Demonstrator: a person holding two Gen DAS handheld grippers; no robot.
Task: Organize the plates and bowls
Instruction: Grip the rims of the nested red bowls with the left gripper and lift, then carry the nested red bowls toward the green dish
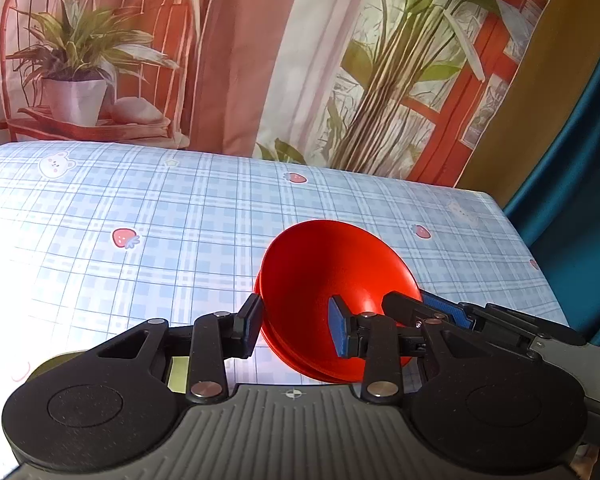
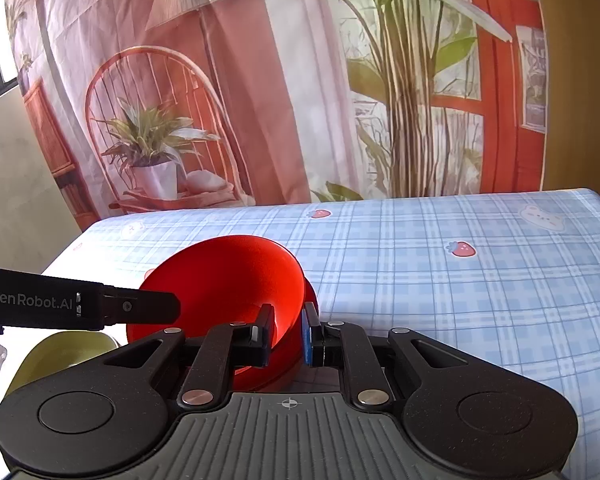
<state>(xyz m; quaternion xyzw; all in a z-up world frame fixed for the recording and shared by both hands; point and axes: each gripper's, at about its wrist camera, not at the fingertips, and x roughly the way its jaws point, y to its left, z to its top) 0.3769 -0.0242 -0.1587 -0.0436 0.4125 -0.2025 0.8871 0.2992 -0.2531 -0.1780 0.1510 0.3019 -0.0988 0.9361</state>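
Note:
A stack of red bowls (image 1: 332, 276) is held tilted above the blue plaid table (image 1: 160, 216). My left gripper (image 1: 296, 330) is open, its left finger outside the stack's left rim and its right finger inside the top bowl. My right gripper (image 2: 288, 334) is shut on the right rim of the red bowls (image 2: 228, 276), one finger inside and one outside. The right gripper also shows in the left wrist view (image 1: 428, 312), and the left gripper's arm shows in the right wrist view (image 2: 80, 304).
A yellow-green dish (image 2: 60, 356) lies at the lower left, under the left gripper; it also shows in the left wrist view (image 1: 48, 364). A printed backdrop (image 1: 260, 60) hangs behind the table's far edge. A teal curtain (image 1: 580, 184) hangs to the right.

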